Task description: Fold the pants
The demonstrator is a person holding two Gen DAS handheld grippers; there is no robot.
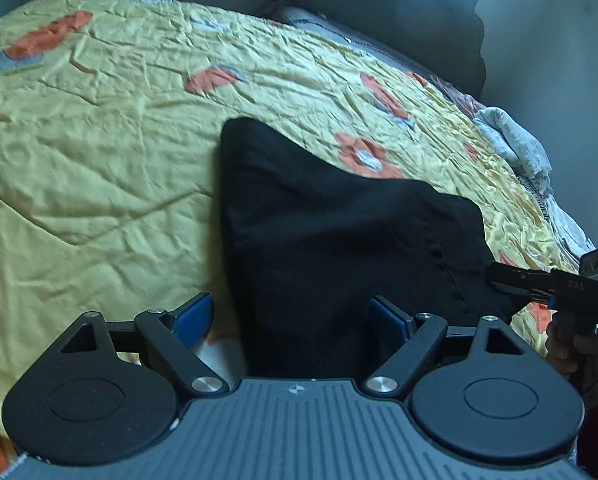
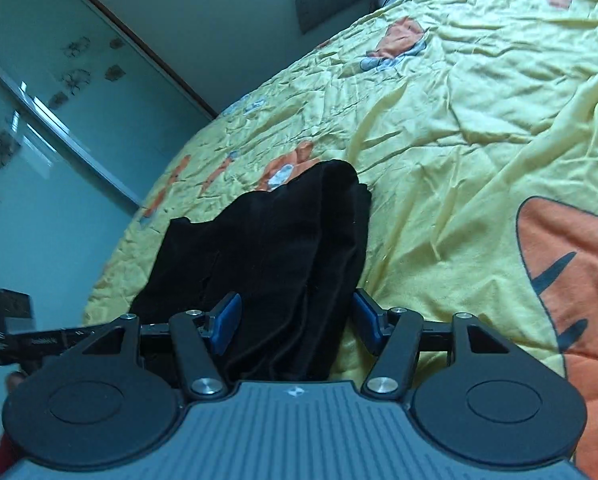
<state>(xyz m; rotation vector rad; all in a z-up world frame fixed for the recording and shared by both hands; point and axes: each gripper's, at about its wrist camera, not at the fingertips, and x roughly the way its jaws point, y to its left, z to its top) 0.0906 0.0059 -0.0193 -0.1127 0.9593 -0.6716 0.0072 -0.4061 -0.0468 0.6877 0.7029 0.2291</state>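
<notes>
The black pants (image 1: 339,232) lie in a folded bundle on a yellow bedspread (image 1: 99,160). My left gripper (image 1: 291,312) is open wide over their near end, with cloth between the blue pads (image 1: 195,316) but not pinched. In the right wrist view the pants (image 2: 283,240) run away from me as a long, layered strip. My right gripper (image 2: 297,312) is open and straddles their near end, its pads (image 2: 365,314) beside the cloth, not pressing it. The right gripper (image 1: 499,278) also shows in the left wrist view, its tip at the bundle's right edge.
The bedspread (image 2: 459,120) is crumpled, with orange and grey flower prints. A dark headboard (image 1: 379,8) and a pillow stand at the far end, and crumpled grey-white bedding (image 1: 515,140) lies at the right edge. A glass-fronted wardrobe (image 2: 39,100) stands beyond the bed.
</notes>
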